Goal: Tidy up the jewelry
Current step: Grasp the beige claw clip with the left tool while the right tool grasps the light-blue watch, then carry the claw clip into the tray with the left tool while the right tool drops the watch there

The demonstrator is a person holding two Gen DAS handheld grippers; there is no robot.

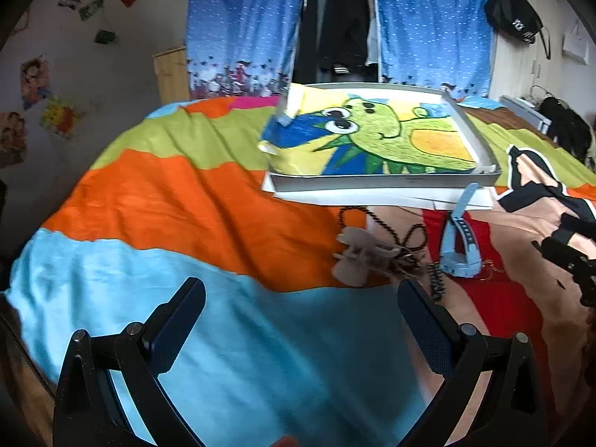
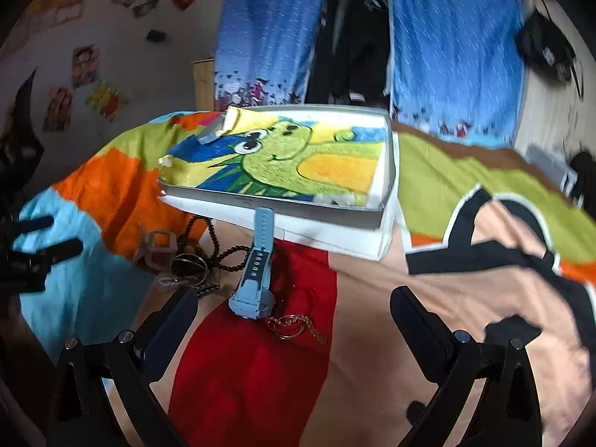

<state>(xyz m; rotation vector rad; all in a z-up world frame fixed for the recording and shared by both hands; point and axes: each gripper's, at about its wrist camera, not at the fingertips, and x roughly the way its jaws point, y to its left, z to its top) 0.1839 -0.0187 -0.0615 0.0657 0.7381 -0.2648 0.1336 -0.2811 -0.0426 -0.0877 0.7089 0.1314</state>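
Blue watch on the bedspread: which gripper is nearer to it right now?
Right. The right gripper hangs open just short of the blue watch, which lies ahead between its fingers. The left gripper, also open, sits further off, with the watch ahead to its right.

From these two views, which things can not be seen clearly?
- Bead necklace: its far loop goes under the white paper, left wrist view.
- Gold chain: too small and blurred to tell its type, right wrist view.
- Bangles: overlapped with the hair claw; number unclear.
- Tray: the dinosaur drawing covers its inside.
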